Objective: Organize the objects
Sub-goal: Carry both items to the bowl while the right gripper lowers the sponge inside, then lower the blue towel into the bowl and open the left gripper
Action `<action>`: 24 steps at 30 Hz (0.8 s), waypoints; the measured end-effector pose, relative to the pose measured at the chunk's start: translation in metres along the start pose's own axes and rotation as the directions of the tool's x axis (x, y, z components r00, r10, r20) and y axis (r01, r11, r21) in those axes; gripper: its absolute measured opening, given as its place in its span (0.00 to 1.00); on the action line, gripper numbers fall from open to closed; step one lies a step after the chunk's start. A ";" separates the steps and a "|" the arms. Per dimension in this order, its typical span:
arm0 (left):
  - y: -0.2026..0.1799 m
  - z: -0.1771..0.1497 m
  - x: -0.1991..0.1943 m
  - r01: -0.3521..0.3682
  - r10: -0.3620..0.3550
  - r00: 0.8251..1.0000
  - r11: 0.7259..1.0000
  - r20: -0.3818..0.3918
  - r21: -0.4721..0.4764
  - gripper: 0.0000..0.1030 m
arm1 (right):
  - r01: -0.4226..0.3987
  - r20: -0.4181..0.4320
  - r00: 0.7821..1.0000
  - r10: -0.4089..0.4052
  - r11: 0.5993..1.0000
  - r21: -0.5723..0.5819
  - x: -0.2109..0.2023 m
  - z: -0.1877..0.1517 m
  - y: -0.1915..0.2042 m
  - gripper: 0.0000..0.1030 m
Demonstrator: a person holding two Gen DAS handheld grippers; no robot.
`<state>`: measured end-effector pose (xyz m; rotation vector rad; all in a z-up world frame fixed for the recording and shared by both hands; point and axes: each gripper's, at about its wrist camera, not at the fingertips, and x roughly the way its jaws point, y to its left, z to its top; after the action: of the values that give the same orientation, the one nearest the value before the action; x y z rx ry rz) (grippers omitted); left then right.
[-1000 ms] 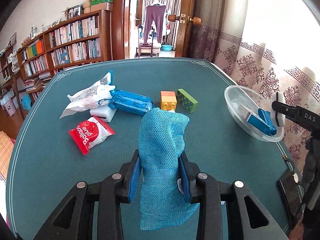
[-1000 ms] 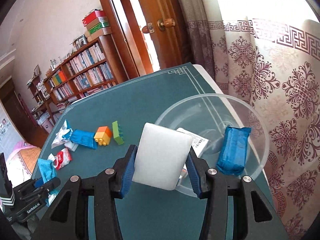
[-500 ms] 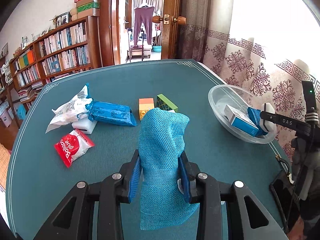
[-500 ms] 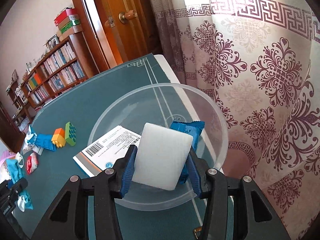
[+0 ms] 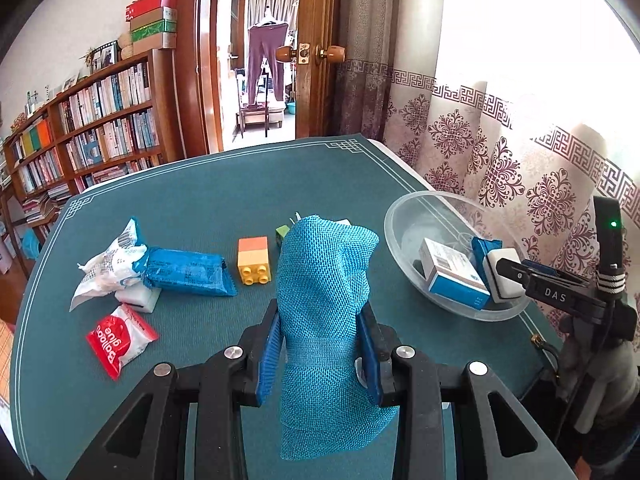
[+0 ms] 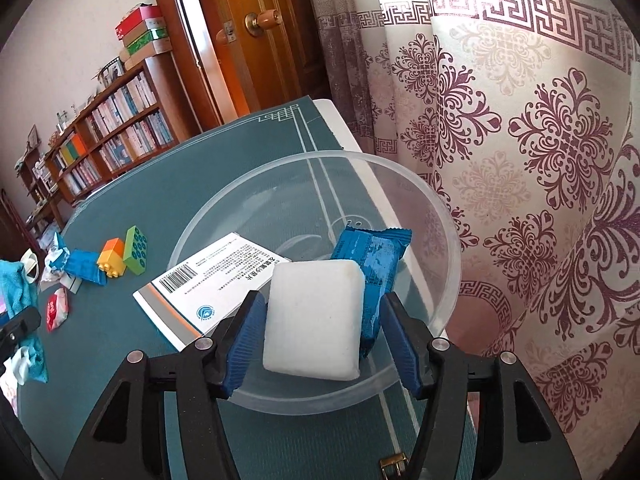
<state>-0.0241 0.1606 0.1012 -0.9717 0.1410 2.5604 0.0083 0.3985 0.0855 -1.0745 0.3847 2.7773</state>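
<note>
My left gripper (image 5: 320,344) is shut on a blue mesh cloth (image 5: 326,300) and holds it above the green table, left of the clear plastic bowl (image 5: 404,216). My right gripper (image 6: 320,320) has opened: the white sponge block (image 6: 314,316) sits between its jaws inside the bowl (image 6: 448,240), with a gap on the right side. The bowl also holds a white and blue box (image 6: 212,280) and a blue packet (image 6: 372,256). In the left wrist view the right gripper (image 5: 504,276) reaches over the bowl's near rim.
On the table lie an orange brick (image 5: 253,258), a green brick (image 6: 136,244), a long blue packet (image 5: 186,272), a white wrapper (image 5: 108,264), a white block (image 5: 138,298) and a red packet (image 5: 120,338). A curtain (image 6: 520,160) hangs right of the bowl.
My right gripper moved down into the bowl and its jaws spread, loosening the white sponge. My left gripper swung right toward the bowl with the cloth still held.
</note>
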 end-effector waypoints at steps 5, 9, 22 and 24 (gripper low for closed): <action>-0.017 0.021 0.010 0.048 -0.049 0.999 0.998 0.019 0.030 0.36 | -0.016 0.031 0.999 0.015 1.000 0.014 -0.013 -0.003 -0.003 0.60; -0.030 0.038 0.025 0.103 -0.104 0.995 0.994 0.010 0.043 0.36 | -0.032 0.048 0.998 0.031 0.999 0.026 -0.021 -0.006 -0.005 0.60; -0.077 0.071 0.080 0.166 -0.159 0.985 0.979 -0.066 0.114 0.36 | -0.079 0.083 0.994 0.073 0.995 0.062 -0.030 -0.008 -0.015 0.60; -0.084 0.073 0.086 0.175 -0.166 0.983 0.976 -0.073 0.133 0.36 | -0.082 0.081 0.994 0.076 0.994 0.070 -0.029 -0.008 -0.017 0.60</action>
<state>-0.0938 0.2830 0.1032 -0.9659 0.2391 2.3327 0.0383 0.4114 0.0962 -0.9510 0.5253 2.8393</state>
